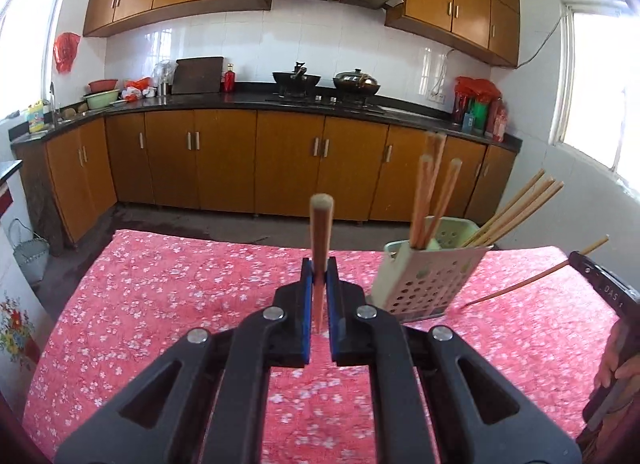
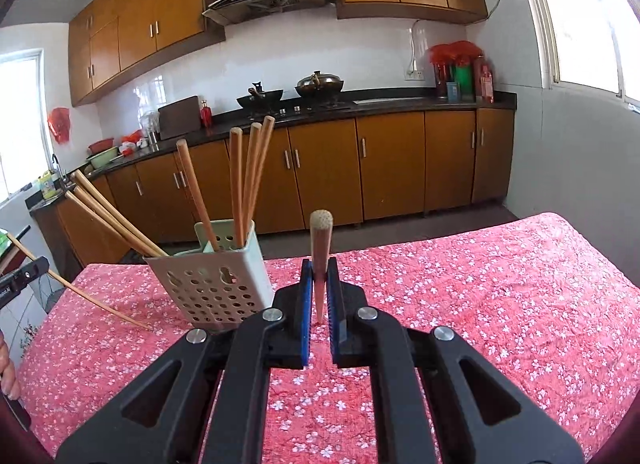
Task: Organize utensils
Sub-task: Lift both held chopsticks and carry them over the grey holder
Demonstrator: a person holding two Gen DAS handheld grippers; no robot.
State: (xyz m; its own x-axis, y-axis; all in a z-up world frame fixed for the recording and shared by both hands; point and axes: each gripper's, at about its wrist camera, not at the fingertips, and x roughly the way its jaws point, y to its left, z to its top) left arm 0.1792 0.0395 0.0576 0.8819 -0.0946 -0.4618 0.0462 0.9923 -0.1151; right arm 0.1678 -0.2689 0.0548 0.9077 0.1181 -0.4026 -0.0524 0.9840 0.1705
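My left gripper (image 1: 319, 264) is shut on a wooden chopstick (image 1: 321, 224) that stands upright between its blue pads. In the right wrist view my right gripper (image 2: 319, 266) grips a second chopstick (image 2: 320, 244) the same way. A pale perforated holder (image 1: 424, 276) (image 2: 216, 284) sits on the red floral tablecloth between the two grippers, with several chopsticks leaning in it. From the left wrist view the right gripper's chopstick (image 1: 532, 278) slants down toward the cloth beside the holder. From the right wrist view the left gripper's chopstick (image 2: 88, 296) slants the same way.
The table (image 1: 160, 304) (image 2: 500, 304) is covered by the floral cloth; bare floor lies beyond its far edge. Orange cabinets and a dark counter (image 1: 248, 98) with two woks run along the back wall. A person's hand (image 1: 616, 364) shows at the right edge.
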